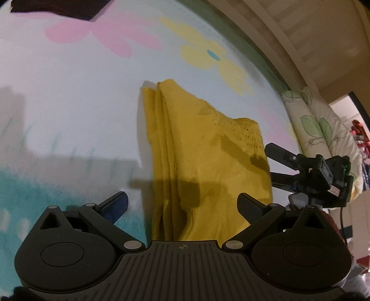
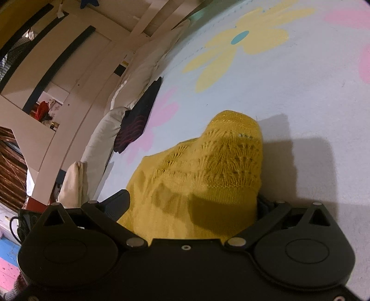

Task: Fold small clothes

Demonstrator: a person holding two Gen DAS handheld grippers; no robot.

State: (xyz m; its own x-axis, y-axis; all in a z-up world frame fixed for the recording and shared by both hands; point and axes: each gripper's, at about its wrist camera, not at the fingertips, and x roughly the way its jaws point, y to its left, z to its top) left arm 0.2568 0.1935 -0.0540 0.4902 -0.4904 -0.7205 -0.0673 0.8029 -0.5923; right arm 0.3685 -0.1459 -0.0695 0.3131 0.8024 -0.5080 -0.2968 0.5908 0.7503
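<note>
A mustard-yellow knit garment (image 1: 203,157) lies folded in layers on the pale flowered bed cover (image 1: 81,104). My left gripper (image 1: 182,206) hangs over its near end with the jaws wide open, one finger on each side of the cloth. My right gripper (image 1: 270,162) shows at the garment's right edge in the left wrist view, jaws apart. In the right wrist view the garment (image 2: 208,176) bulges up between the open fingers of the right gripper (image 2: 192,203), its lacy part on top; the right fingertip is hidden by cloth.
A dark garment (image 2: 138,118) with pink stripes lies at the bed's edge, next to white pillows (image 2: 99,136). A leaf-print quilt (image 1: 323,129) is bunched at the right in the left wrist view. A dark cloth (image 1: 57,8) lies at the top left. Wardrobes stand beyond the bed.
</note>
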